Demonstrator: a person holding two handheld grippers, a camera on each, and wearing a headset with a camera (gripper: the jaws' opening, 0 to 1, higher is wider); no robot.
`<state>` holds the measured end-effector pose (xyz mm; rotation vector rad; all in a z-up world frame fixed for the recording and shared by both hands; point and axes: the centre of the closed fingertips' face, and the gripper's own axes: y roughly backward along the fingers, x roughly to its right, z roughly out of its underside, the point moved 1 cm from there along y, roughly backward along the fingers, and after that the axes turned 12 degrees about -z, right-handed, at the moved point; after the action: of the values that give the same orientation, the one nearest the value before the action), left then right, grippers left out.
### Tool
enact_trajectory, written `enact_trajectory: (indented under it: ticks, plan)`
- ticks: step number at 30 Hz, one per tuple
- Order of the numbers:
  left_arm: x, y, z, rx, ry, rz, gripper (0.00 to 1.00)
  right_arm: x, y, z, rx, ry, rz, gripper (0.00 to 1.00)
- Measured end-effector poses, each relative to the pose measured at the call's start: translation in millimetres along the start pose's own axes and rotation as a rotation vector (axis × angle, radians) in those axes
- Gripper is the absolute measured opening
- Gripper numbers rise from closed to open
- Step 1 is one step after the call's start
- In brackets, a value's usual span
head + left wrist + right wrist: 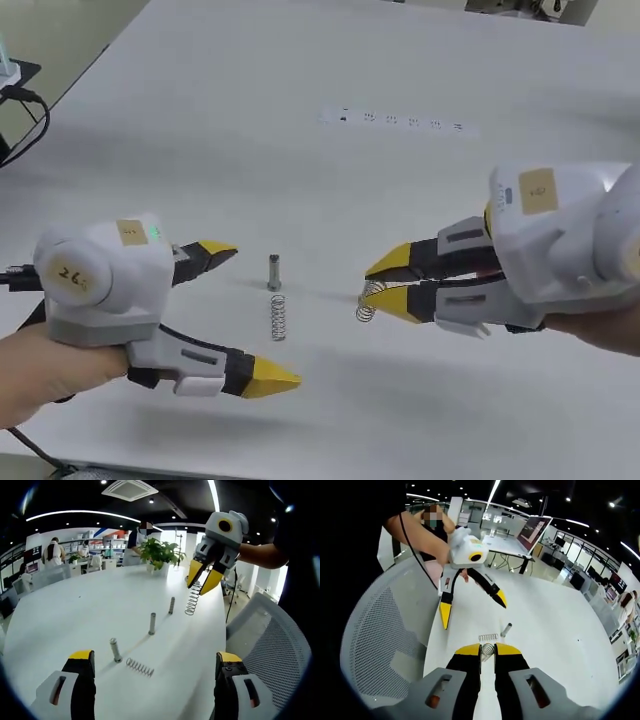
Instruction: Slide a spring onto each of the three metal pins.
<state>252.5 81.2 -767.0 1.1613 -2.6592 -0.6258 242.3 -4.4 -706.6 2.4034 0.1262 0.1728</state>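
**Right jaws pinch a spring; left jaws spread over the table**

Head view: The left gripper (248, 312) sits low on the left with its yellow-tipped jaws spread wide. Between and just past them, a pin (274, 272) stands upright on the white table (300, 120). A loose spring (279, 317) lies flat just in front of the pin. The right gripper (378, 285) comes in from the right, its jaws nearly together and pinching the held spring (367, 304) by its upper end.

Left gripper view: The gripper's own jaws are wide apart at the bottom. A near pin (115, 650), a middle pin (152, 623) and a far pin (171, 605) stand in a row; the far one looks ridged, and I cannot tell why. The loose spring (139, 667) lies beside the near pin. The right gripper (202, 582) dangles the held spring (192, 601) close to the table. A potted plant (160, 552) stands beyond.

Right gripper view: The gripper's own jaws clamp the held spring (487, 652). Ahead are the loose spring (488, 637), a pin (505, 630), the left gripper (473, 611) with its jaws spread, and a mesh chair (385, 630).
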Motion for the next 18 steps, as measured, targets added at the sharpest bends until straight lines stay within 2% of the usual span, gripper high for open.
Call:
enact_trajectory:
  ticks: [12,18]
  plan:
    - [-11.4,8.7,7.5,-0.010,0.014,-0.025,0.98,9.7,3.6,12.3,-0.023,-0.010,0.032,0.06]
    - [-12.1,11.2,10.8,-0.021,0.012,-0.028,0.98,18.4,3.1,22.1,-0.044,-0.023,0.050,0.06]
